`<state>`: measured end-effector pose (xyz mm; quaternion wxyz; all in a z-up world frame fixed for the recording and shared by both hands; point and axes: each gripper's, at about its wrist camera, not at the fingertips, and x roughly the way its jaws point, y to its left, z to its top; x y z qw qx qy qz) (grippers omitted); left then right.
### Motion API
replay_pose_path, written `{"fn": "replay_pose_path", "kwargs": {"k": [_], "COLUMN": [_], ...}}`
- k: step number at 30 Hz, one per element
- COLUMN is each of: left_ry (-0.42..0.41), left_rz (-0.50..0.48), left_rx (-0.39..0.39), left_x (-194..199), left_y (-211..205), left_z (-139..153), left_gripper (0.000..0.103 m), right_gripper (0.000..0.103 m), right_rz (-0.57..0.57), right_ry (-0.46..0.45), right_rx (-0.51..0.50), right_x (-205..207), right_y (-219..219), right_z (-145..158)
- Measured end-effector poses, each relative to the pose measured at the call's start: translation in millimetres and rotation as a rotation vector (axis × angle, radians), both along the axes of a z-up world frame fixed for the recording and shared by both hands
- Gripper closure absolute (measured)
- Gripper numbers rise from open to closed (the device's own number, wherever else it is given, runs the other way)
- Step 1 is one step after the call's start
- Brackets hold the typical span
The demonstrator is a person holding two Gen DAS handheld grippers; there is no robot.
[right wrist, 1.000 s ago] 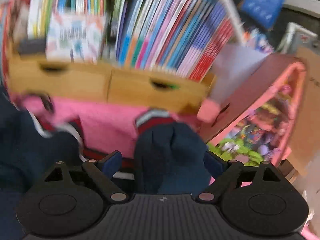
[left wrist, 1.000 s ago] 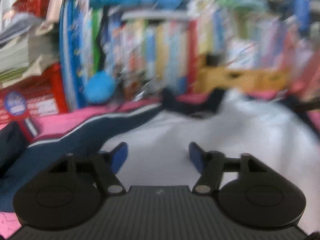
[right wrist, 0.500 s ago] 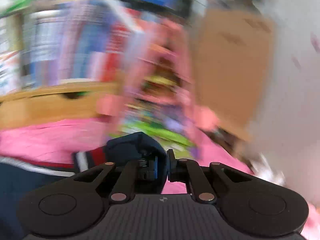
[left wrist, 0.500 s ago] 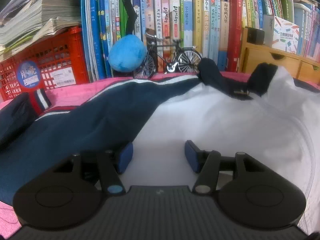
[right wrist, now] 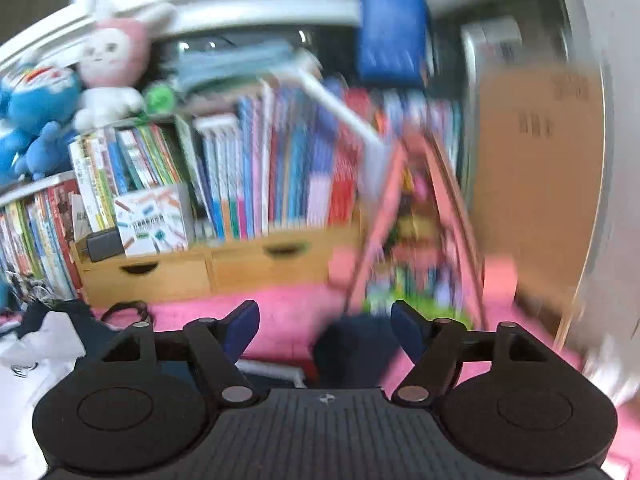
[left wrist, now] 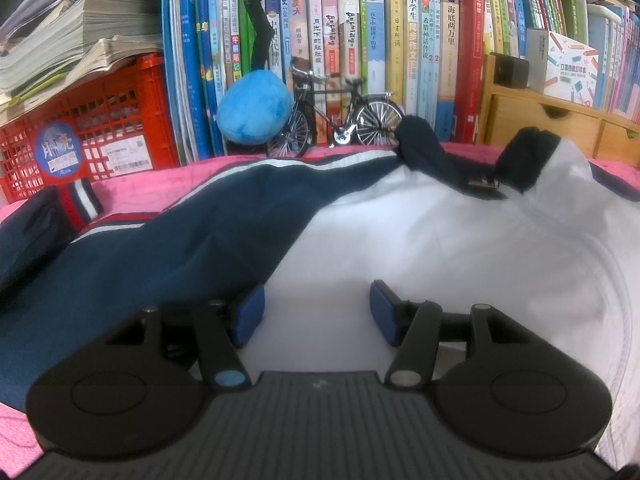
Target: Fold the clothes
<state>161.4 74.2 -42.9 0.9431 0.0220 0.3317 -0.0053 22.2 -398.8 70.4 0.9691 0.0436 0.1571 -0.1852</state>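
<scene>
Your left gripper (left wrist: 314, 312) is spread wide w/ nothing in it, low over the jacket (left wrist: 420, 248): white body panel dead ahead and between the fingers, navy sleeve (left wrist: 160, 256) running off to its left side, collar (left wrist: 472, 168) farther ahead. Your right gripper (right wrist: 324, 328) is also spread and empty, w/ a dark navy bit of fabric, prob. the other sleeve end (right wrist: 352, 352), just below and ahead between the fingers; that view is badly motion-blurred, so I can't tell if it's touching cloth. The jacket lies spread on the pink worktop cover (left wrist: 132, 196), not yet folded as far as I can see. Risks, in my judgement: if you close the left on flat white panel you'll likely pinch just one layer, or the pink cover w/ it, and drag the whole garment instead of folding. The right is moving fast; close now and you may miss the sleeve end or snag only the cuff edge, which slips out mid-fold. Also watch what's beyond the left gripper: toy bicycle (left wrist: 336, 116) and blue plush ball (left wrist: 254, 110) sit right at the jacket's far edge, so a big sweep forward could knock them over.
</scene>
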Motion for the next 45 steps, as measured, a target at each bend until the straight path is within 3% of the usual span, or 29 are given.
{"fn": "replay_pose_path", "kwargs": {"k": [2,5,9,11,14,16,19,21,27,30,34,38,42,43,45], "left_ry": [0.000,0.001,0.002,0.003,0.003,0.002,-0.003,-0.009,-0.058,-0.016,-0.007,-0.014,0.022,0.033,0.059], "left_rz": [0.000,0.000,0.000,-0.002,-0.003,0.004,0.016,0.018,-0.216,-0.263,-0.158,0.071,0.221,0.253,0.311], "left_rx": [0.001,-0.001,-0.011,-0.015,-0.018,-0.015,0.005,0.027,-0.115,-0.049,0.062,0.209,0.221,0.250,0.311], "left_x": [0,0,1,1,1,1,-2,-10,-58,-61,-42,-5,29,35,43], "left_y": [0,0,3,4,7,8,5,-2,-25,-38,-26,14,63,66,70], "left_z": [0,0,1,1,1,2,3,8,35,24,6,3,4,4,7], "left_gripper": [0.045,0.045,0.044,0.044,0.044,0.044,0.044,0.046,0.043,0.041,0.033,0.034,0.022,0.022,0.034], "right_gripper": [0.029,0.028,0.028,0.028,0.028,0.025,0.000,0.000,0.000,0.000,0.000,0.000,0.000,0.000,0.000], "right_rz": [0.126,0.447,0.821,0.898,0.902,0.895,0.944,0.952,0.947,0.947,0.946,0.946,0.948,0.948,0.948], "right_ry": [-0.047,0.010,0.195,0.281,0.371,0.378,0.398,0.403,0.403,0.402,0.400,0.399,0.395,0.395,0.394], "right_rx": [0.079,0.140,0.150,0.101,0.094,0.028,0.002,-0.021,-0.020,-0.023,-0.023,-0.023,-0.025,-0.025,-0.025], "right_x": [0,10,18,23,35,35,35,34,32,35,37,33,30,30,29], "right_y": [18,77,177,210,231,237,241,246,250,251,251,249,249,250,250], "right_z": [7,-2,-38,-62,-91,-103,-106,-107,-104,-104,-106,-105,-105,-105,-105]}}
